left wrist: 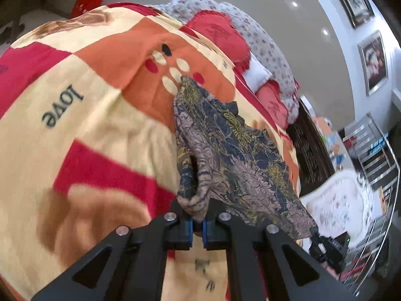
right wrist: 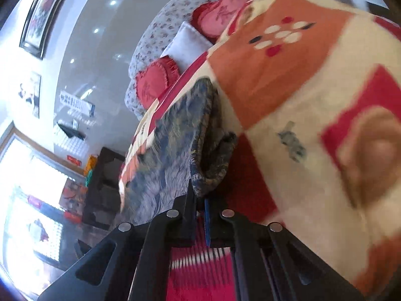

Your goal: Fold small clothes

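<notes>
A small patterned garment (left wrist: 225,150) in navy, grey and yellow hangs stretched over the bed blanket (left wrist: 75,125). My left gripper (left wrist: 197,222) is shut on one edge of the garment, the cloth bunched between its blue pads. In the right wrist view the same garment (right wrist: 175,145) runs away from the camera, and my right gripper (right wrist: 200,200) is shut on another bunched edge of it. The far end of the garment touches the blanket (right wrist: 300,87); both views are blurred.
The bed carries an orange, red and cream blanket with the word "love". Red heart cushions (left wrist: 220,35) and a white pillow (left wrist: 258,71) lie against a floral duvet (left wrist: 265,40) at the head. A dark cabinet (left wrist: 310,145) and a metal rack (left wrist: 376,155) stand beside the bed.
</notes>
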The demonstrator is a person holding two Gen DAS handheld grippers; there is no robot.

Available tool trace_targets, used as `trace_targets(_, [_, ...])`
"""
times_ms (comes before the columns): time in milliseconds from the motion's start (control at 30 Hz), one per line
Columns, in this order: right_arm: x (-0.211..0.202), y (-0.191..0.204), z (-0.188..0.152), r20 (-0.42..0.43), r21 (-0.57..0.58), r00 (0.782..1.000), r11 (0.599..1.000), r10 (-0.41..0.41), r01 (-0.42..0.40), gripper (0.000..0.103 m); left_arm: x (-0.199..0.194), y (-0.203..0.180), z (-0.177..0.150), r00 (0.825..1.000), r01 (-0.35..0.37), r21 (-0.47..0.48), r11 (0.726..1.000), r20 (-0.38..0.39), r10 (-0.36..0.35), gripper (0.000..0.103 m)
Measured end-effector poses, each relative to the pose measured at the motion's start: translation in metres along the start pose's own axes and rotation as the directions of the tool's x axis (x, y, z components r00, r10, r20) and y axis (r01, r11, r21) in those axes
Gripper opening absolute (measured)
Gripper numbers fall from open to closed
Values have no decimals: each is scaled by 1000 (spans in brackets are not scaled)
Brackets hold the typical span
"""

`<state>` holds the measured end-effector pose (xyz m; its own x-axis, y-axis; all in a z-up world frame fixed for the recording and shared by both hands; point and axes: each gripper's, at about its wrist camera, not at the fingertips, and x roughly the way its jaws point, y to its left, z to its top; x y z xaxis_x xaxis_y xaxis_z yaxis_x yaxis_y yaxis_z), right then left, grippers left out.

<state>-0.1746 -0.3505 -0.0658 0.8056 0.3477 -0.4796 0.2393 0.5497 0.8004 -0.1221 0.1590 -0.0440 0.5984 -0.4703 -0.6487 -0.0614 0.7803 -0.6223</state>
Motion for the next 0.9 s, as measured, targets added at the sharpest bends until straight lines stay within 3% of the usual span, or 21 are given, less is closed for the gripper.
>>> trace_targets(67, [-12,-7,-8,-9,18,1000,1000,-2,2,16,11,0,-6,999,-41,30,999,-27,42,9])
trace_targets(133, [-15,-19,-12,-39,37,998,998,-45,47,19,24,9,-9,995,-74,-12,997,-67,73,13])
trace_targets(200, [-22,-25,-11,-39,67,991,989,-128,130,21,28,18,-12,993,-89,-57,994,-80,84,30])
trace_targets(267, [-37,-18,-4,35,52,980,979,-197,195,21,29,24,-14,997,-50,-85,995,-57,46,47])
trace_targets(400, [-41,32,12,137,-130,965,962,-222,239,26,35,17,-12,998,-53,-58,997,-41,51,61])
trace_targets(500, [-4,83,10,100,-317,976,924,-191,214,28,37,5,-15,993,-114,-27,993,-19,113,65])
trace_targets(533, [12,100,6,85,-382,978,900,-193,211,28,40,-1,-16,985,-171,4,985,-13,171,49])
trace_targets(567, [23,110,-2,72,-438,979,875,-192,204,28,42,-5,-18,975,-221,29,975,-7,222,27])
trace_targets(767, [128,188,-72,0,-785,968,600,-250,155,28,51,-18,-27,947,-321,96,942,10,321,24])
trace_targets(900, [193,204,-109,37,-892,934,410,-356,191,28,55,-22,-26,936,-351,123,928,5,353,24])
